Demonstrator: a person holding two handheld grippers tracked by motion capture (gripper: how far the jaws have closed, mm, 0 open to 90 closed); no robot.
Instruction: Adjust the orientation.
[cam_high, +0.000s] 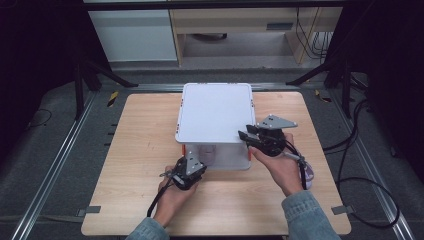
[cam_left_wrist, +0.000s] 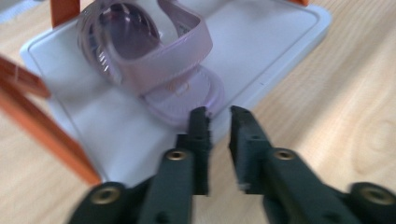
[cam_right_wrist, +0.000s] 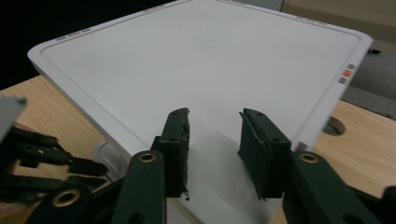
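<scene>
A pale purple sandal (cam_left_wrist: 159, 65) lies on the lower shelf (cam_left_wrist: 261, 51) of a small white rack, toe end towards the front edge. In the high view the sandal (cam_high: 209, 154) shows as a faint shape under the top shelf (cam_high: 215, 112), between the orange posts at the front corners. The rack stands in the middle of a wooden table (cam_high: 140, 150), towards its far side.

The left gripper (cam_left_wrist: 219, 114) points at the toe of the sandal from just in front of the shelf edge. Its jaws stand a narrow gap apart and hold nothing; the tips are close to the sole but not on it. In the high view the left gripper (cam_high: 187, 170) sits low at the front left corner of the rack, held by the left hand (cam_high: 172, 195).

The right gripper (cam_right_wrist: 214, 123) hangs over the near corner of the top shelf (cam_right_wrist: 224, 56), jaws spread and empty. In the high view the right gripper (cam_high: 250, 136) is at the front right corner of the rack, held by the right hand (cam_high: 282, 167) in a denim sleeve (cam_high: 305, 215). A second purple sandal (cam_high: 309, 172) lies on the table just beside that hand.
</scene>
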